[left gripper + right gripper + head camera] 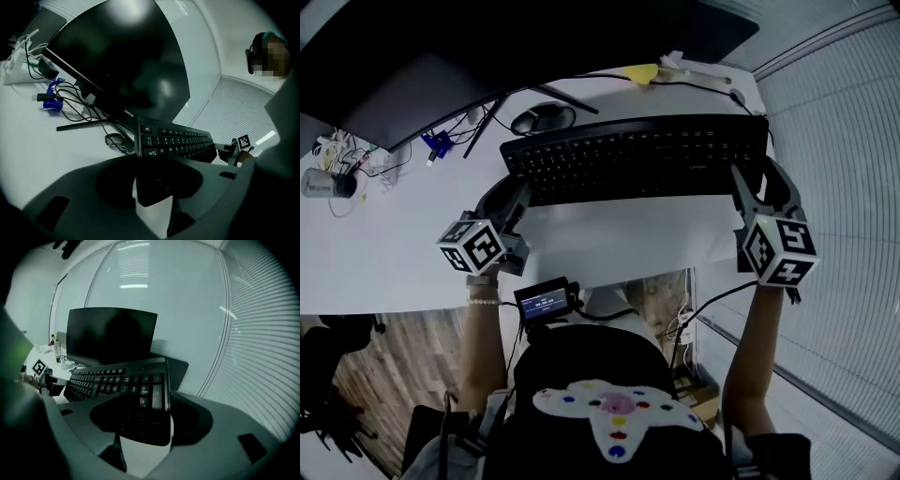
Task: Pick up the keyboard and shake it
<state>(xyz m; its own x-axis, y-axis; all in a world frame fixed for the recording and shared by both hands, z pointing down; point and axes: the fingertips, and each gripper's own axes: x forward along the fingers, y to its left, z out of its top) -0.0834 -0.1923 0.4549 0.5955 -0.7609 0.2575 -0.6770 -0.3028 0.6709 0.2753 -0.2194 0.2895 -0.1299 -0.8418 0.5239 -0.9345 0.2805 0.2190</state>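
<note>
one keyboard (637, 155) has its ends pinched by two tools, left gripper (519, 195) and right gripper (754, 180); one mouse (542, 119) shows in the head view, not in the right gripper view.

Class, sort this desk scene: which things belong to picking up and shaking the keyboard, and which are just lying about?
In the job: keyboard, left claw, right claw, each clamped on one end.
Just lying about: monitor, mouse, blue-wrapped cable, yellow object at the desk's far edge.
</note>
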